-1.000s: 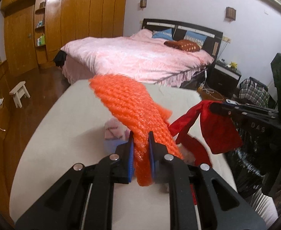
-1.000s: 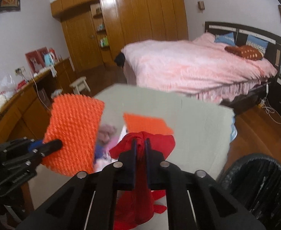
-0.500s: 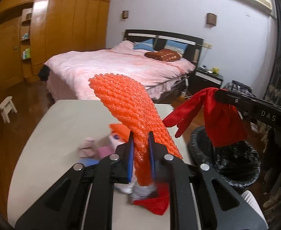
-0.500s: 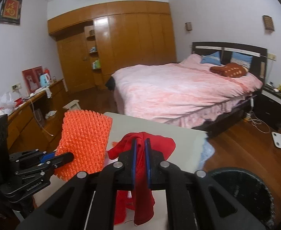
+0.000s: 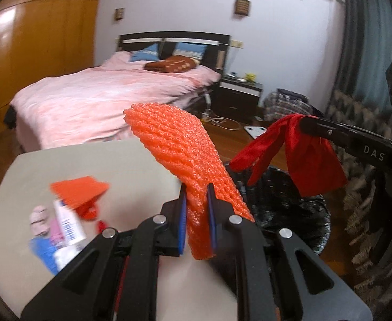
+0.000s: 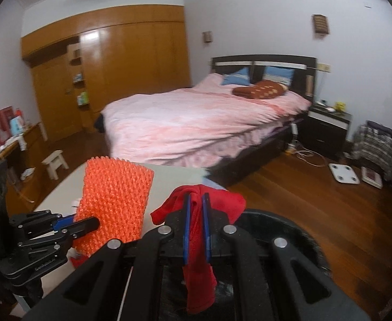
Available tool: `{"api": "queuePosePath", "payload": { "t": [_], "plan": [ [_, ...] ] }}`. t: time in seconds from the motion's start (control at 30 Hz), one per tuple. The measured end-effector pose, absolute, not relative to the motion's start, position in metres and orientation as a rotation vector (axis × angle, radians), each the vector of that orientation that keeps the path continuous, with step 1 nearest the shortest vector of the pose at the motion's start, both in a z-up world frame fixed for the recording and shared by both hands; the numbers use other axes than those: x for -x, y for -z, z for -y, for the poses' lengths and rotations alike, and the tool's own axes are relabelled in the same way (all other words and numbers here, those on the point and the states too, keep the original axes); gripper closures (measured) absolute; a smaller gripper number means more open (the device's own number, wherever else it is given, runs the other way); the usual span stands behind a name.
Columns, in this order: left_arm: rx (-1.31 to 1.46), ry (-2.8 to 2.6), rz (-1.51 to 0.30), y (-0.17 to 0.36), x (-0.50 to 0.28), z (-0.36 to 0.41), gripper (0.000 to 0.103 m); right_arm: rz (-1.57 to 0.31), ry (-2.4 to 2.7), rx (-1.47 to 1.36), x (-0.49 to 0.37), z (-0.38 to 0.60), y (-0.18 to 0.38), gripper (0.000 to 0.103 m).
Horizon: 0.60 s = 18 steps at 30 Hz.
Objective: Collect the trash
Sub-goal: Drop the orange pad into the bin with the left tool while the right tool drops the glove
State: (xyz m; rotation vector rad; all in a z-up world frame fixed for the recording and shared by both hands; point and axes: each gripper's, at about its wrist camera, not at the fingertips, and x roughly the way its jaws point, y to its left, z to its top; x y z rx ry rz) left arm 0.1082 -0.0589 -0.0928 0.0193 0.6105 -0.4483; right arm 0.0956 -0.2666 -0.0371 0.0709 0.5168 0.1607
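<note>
My left gripper (image 5: 196, 190) is shut on an orange foam net (image 5: 177, 147), which sticks up and away over the table's right edge. The same orange foam net (image 6: 115, 200) shows at the left of the right wrist view. My right gripper (image 6: 196, 196) is shut on a limp red cloth (image 6: 198, 275) that hangs down over the black-lined trash bin (image 6: 297, 240). From the left wrist view the red cloth (image 5: 311, 165) dangles above the trash bin (image 5: 289, 203). More trash lies on the white table (image 5: 131, 165): an orange scrap (image 5: 79, 190), a white tube (image 5: 68, 227), pink and blue bits.
A pink bed (image 6: 196, 125) stands beyond the table. A dark nightstand (image 6: 327, 128) and a white scale (image 6: 344, 174) sit on the wooden floor to the right. Wooden wardrobes (image 6: 110, 75), a small stool (image 6: 55, 163) and a cluttered desk are at the left.
Both grippers have swung to the right with their loads, away from the table's middle. The bin has come under the red cloth, and the trash pile has slid to the left of the left wrist view.
</note>
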Motion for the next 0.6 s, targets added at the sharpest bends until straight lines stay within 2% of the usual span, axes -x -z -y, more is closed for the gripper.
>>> {"api": "queuePosePath", "payload": {
  "t": [0.2,0.27,0.3,0.33,0.37,0.47,0.5,0.53,0.6],
  "plan": [
    [-0.051,0.547,-0.626,0.106,-0.124,0.110,0.090,-0.553,-0.063,-0.102,-0.095,0.303,0.056,0.094],
    [-0.057,0.578,-0.624,0.111,-0.127,0.123,0.081,-0.563,-0.033,-0.108,-0.094,0.313,0.063,0.091],
    [-0.062,0.586,-0.626,0.114,-0.128,0.127,0.074,-0.571,-0.019,-0.115,-0.094,0.318,0.067,0.087],
    [-0.063,0.594,-0.629,0.117,-0.128,0.129,0.060,-0.577,-0.007,-0.123,-0.093,0.322,0.070,0.083],
    [-0.058,0.603,-0.633,0.118,-0.130,0.130,0.055,-0.579,0.000,-0.129,-0.092,0.325,0.073,0.075],
    [-0.055,0.594,-0.637,0.123,-0.130,0.126,0.048,-0.576,0.008,-0.144,-0.090,0.328,0.076,0.062],
    [-0.054,0.585,-0.636,0.124,-0.129,0.122,0.046,-0.569,0.010,-0.140,-0.088,0.326,0.075,0.053],
    [-0.053,0.575,-0.633,0.123,-0.128,0.116,0.042,-0.563,0.009,-0.138,-0.087,0.327,0.075,0.048],
    [-0.058,0.546,-0.621,0.119,-0.126,0.107,0.035,-0.546,0.002,-0.134,-0.085,0.319,0.071,0.029]
  ]
}}
